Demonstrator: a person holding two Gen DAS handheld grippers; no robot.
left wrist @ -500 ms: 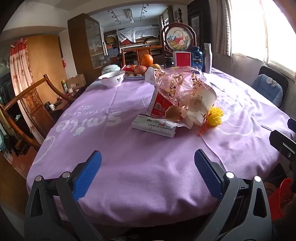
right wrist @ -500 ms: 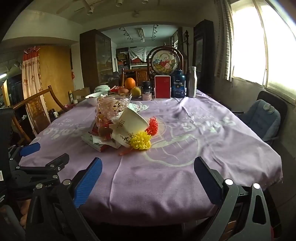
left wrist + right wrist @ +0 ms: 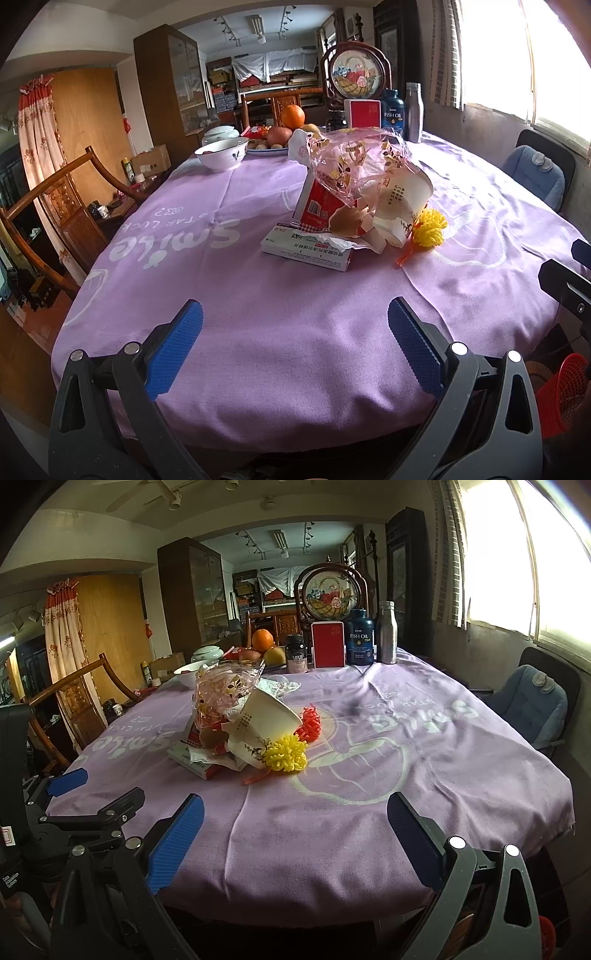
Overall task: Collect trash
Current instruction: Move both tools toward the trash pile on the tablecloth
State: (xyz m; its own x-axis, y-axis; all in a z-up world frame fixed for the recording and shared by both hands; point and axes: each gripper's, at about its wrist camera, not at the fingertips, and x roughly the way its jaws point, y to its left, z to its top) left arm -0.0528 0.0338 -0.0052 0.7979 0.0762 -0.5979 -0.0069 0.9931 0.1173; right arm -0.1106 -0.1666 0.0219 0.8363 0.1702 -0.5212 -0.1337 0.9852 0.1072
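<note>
From the left wrist view, the left gripper [image 3: 295,328] hovers over the near edge of a round table [image 3: 258,332] covered in a purple cloth, its 2 blue pads spread wide with nothing between them. The trash pile [image 3: 354,206] sits near the middle of the table, well ahead of the gripper. In it are a flat white box [image 3: 306,251] at the front, a red carton [image 3: 314,206] standing behind it, crinkled clear wrap [image 3: 354,158] on top, a tipped paper cup [image 3: 399,199] and a yellow pompom [image 3: 428,232] on the right. At the far side stand a white bowl [image 3: 221,153], a fruit plate with an orange [image 3: 293,115], a fish oil bottle [image 3: 392,114] and a metal bottle [image 3: 413,112]. A red basket [image 3: 561,395] shows low at the right edge.

From the right wrist view, the right gripper [image 3: 295,823] also hangs over the table's near edge, jaws wide and empty. The trash pile [image 3: 236,731] lies ahead and to the left, with a red pompom [image 3: 310,722] just behind the yellow one. The left gripper [image 3: 110,805] shows at the left edge.
</note>
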